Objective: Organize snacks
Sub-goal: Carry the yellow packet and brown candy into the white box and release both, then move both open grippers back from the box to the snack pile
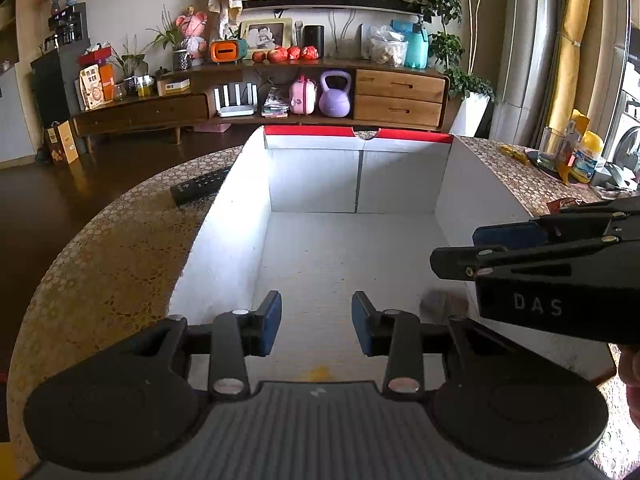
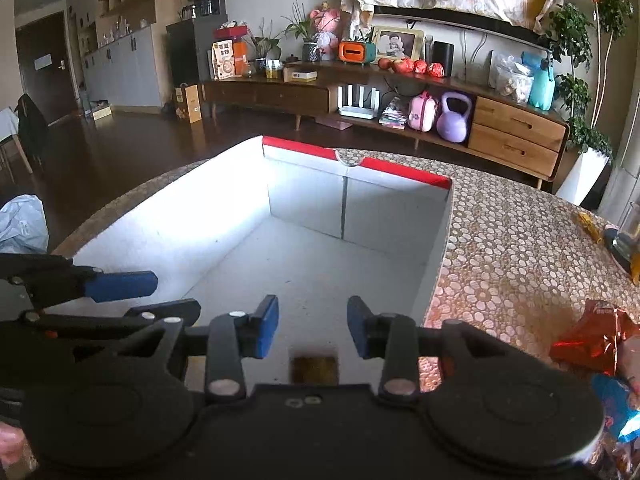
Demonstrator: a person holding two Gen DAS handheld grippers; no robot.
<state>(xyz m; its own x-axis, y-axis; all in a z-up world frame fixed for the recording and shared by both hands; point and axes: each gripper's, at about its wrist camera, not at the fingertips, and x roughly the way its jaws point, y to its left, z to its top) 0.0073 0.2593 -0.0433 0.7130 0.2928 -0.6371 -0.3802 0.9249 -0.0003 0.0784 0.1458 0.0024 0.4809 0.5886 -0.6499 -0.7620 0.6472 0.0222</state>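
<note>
A white cardboard box with a red rim [image 1: 360,168] [image 2: 304,208] stands open on the patterned table, nothing inside. My left gripper [image 1: 316,326] is open and empty over the box's near end. My right gripper [image 2: 312,326] is open and empty, also over the near end; it shows in the left wrist view [image 1: 532,252] at the right. The left gripper shows at the left of the right wrist view [image 2: 120,286]. A red foil snack packet [image 2: 592,340] and a blue packet [image 2: 616,408] lie on the table right of the box.
A black remote [image 1: 200,188] lies left of the box. A glass [image 1: 552,148], a yellow bottle [image 1: 588,160] and small wrappers [image 2: 588,224] sit at the table's far right. A TV cabinet [image 1: 280,92] stands beyond the table.
</note>
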